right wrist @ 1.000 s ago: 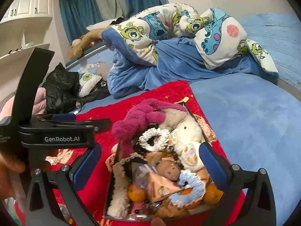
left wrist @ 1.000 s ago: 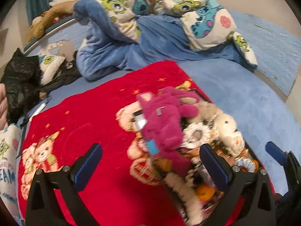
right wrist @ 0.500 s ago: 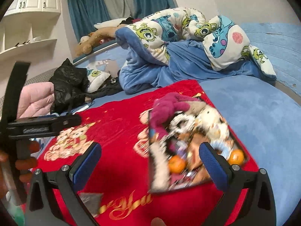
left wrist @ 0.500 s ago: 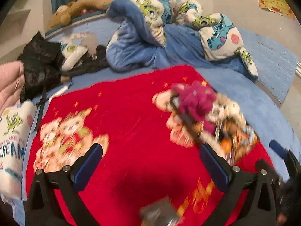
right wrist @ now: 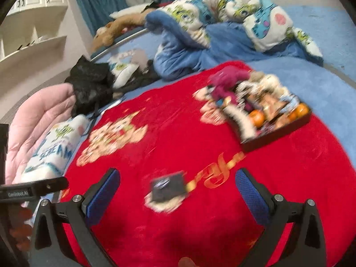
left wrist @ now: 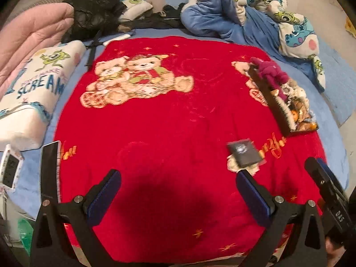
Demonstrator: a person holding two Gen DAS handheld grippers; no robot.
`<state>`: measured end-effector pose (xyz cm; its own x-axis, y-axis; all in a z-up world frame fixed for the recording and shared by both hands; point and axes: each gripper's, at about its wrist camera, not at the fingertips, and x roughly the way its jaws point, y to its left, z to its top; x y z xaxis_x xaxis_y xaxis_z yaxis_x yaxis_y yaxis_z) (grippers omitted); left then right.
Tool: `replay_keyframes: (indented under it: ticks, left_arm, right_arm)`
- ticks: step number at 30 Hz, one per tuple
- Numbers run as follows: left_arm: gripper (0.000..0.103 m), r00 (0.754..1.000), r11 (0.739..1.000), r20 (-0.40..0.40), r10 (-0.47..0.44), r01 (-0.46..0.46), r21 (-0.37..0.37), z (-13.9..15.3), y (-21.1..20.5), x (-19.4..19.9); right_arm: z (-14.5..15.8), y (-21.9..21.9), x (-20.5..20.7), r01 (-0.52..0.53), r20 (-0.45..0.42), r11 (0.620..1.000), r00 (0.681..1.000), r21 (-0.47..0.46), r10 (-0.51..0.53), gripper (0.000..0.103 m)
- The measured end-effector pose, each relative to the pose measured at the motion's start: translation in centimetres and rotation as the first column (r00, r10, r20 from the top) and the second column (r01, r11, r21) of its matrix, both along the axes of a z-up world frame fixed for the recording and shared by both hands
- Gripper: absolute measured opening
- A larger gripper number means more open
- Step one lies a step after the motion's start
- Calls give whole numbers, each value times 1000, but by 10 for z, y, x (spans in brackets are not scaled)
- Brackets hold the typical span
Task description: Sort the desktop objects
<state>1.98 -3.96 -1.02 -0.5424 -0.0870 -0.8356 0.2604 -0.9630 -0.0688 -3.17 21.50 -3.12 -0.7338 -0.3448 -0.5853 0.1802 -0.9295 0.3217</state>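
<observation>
A dark tray [right wrist: 278,133] full of small toys, a magenta plush [right wrist: 224,80] and oranges [right wrist: 255,116] sits on the red blanket [right wrist: 178,144] at the right. In the left wrist view the tray [left wrist: 273,104] is far right. A small dark packet [right wrist: 168,188] lies on the blanket ahead of my right gripper [right wrist: 178,193], also in the left wrist view [left wrist: 244,155]. My left gripper [left wrist: 178,193] is open and empty above bare blanket [left wrist: 155,122]. My right gripper is open and empty too.
A white "SCREAM" pillow [left wrist: 33,93] and a pink quilt [left wrist: 26,37] lie at the left. A phone [left wrist: 50,171] and a small white device [left wrist: 10,169] lie at the blanket's left edge. A blue and monster-print duvet [left wrist: 244,11] is heaped behind.
Both grippers have pulled back from the tray toward the blanket's near edge. The tray now looks farther away, and the dark packet has come into view.
</observation>
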Motion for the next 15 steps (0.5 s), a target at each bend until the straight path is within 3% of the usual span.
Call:
replay_keyframes:
  ticks: [3,6,8,15]
  left_arm:
    - [103,999,997,-35,30,-32,-72,0,-1,6]
    - [103,998,999,-40,44,-45,-21,2,-7,8]
    - [103,998,999,-40,52,-52,2,0,-9,10]
    - [103,999,999,-40,29,-30,-22,3,0,1]
  right_arm:
    - [-6,-22,-1,-101,8,992,995,80,101,103]
    - [-5,-30,-8,-139,19,980,990,144,137,103]
    - [-3,-28,-13,-143,19,980,990,136,142,103]
    - [1,-12,-24,-107,20,987,994,117,105,103]
